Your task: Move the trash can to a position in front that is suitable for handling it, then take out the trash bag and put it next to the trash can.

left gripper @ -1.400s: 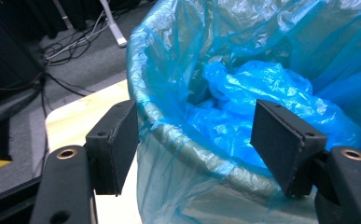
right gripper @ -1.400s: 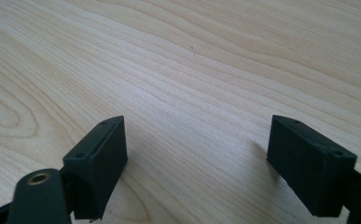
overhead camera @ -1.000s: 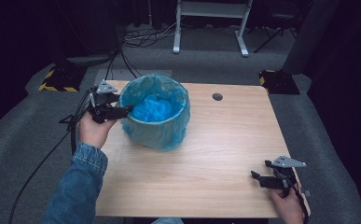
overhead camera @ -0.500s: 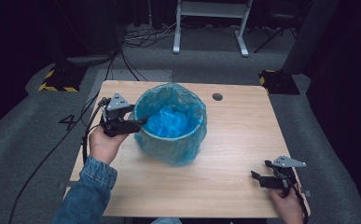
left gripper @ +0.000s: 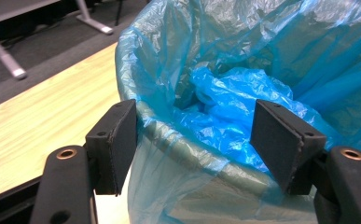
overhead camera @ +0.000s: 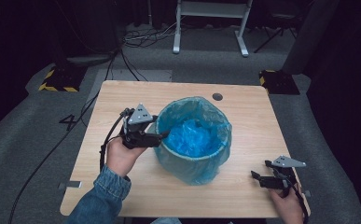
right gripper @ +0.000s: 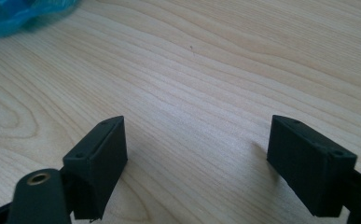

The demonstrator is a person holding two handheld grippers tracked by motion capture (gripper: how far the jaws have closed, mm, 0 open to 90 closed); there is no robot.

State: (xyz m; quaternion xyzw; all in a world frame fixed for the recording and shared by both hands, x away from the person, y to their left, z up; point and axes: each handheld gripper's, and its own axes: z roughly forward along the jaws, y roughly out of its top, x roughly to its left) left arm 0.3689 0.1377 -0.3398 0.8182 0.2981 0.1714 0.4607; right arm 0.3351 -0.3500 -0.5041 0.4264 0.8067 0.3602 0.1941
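A round bin [overhead camera: 193, 164] lined with a blue plastic bag [left gripper: 225, 107] stands near the middle of the wooden table [overhead camera: 122, 98]. My left gripper [overhead camera: 163, 136] is at the bin's left rim. In the left gripper view the left gripper [left gripper: 194, 135] is open, its jaws wide apart astride the rim [left gripper: 206, 161], one outside the bin and one over the inside. My right gripper [overhead camera: 255, 177] rests open at the table's near right corner, apart from the bin. In the right gripper view the right gripper [right gripper: 197, 158] has only bare wood between its jaws.
A dark round grommet [overhead camera: 217, 96] sits in the table top behind the bin. The left gripper's cable [overhead camera: 104, 140] trails off the table's left edge to the floor. A white desk frame [overhead camera: 211, 23] stands on the floor beyond the table.
The bin has slid right and toward the near edge, from the table's back left to its middle, with my left gripper at its rim moving along. The right gripper has stayed put.
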